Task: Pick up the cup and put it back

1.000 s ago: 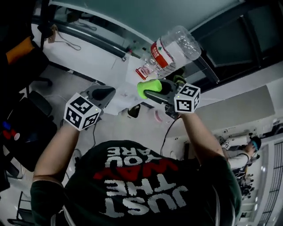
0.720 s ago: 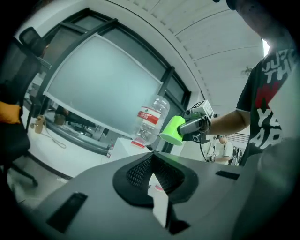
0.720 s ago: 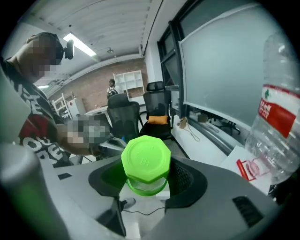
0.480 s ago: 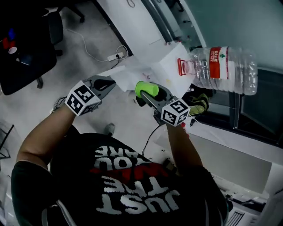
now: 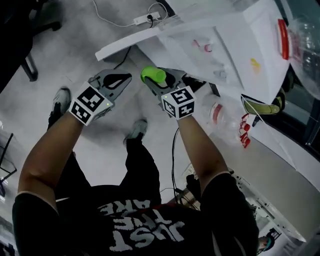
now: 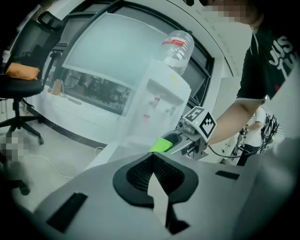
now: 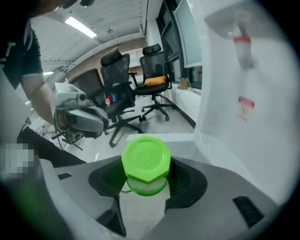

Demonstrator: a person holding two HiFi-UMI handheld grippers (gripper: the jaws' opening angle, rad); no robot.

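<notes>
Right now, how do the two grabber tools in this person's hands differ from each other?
The right gripper is clamped on a green cup; the left gripper holds nothing. The right gripper's jaws stand apart around the cup, while the left gripper's jaws are together. In the head view, the right gripper is nearer the white water dispenser than the left gripper. Both are grey with black pads.

Pale floor (image 5: 100, 150) bearing a white water dispenser (image 5: 235, 45), a power strip (image 5: 141, 20) with its cable (image 5: 110, 15), wheeled office chairs (image 7: 157, 70), and the person's two shoes (image 5: 136, 130).
</notes>
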